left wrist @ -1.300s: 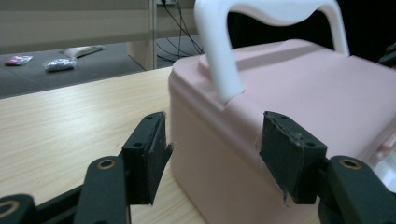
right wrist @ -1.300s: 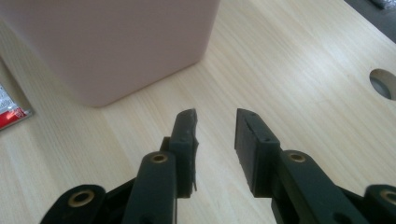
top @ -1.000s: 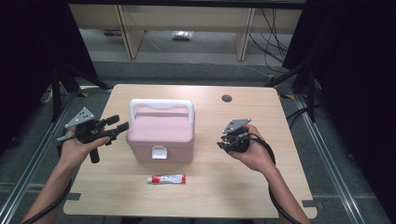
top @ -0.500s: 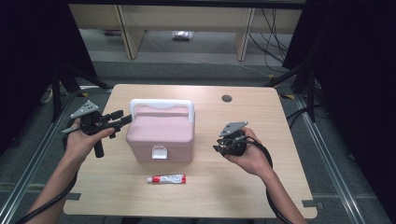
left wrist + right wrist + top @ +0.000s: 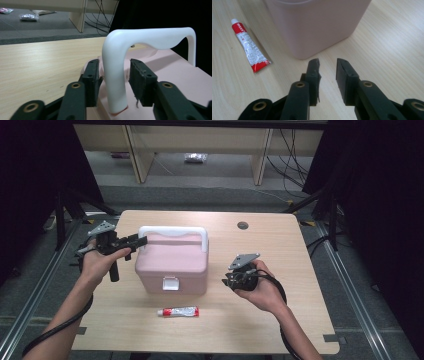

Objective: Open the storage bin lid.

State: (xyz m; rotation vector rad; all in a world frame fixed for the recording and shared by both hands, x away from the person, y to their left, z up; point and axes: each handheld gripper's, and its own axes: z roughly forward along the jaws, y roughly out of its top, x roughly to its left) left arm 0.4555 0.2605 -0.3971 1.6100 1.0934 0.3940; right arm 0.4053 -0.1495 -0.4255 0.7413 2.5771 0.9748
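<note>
On a wooden table (image 5: 280, 245) the pink box (image 5: 172, 265) sits at mid-table. The left gripper (image 5: 113, 78) has been closing, its jaws straddling the white handle (image 5: 150, 33) without pressing it yet. The right gripper (image 5: 328, 67), also narrowing, holds nothing beside the box. The tube (image 5: 178, 311) lies untouched; lifting remains.

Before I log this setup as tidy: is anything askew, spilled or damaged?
Nothing spilled or broken. The pink box sits square with its latch shut, and the tube lies flat before it. Only oddity: frayed pads on the left gripper.
</note>
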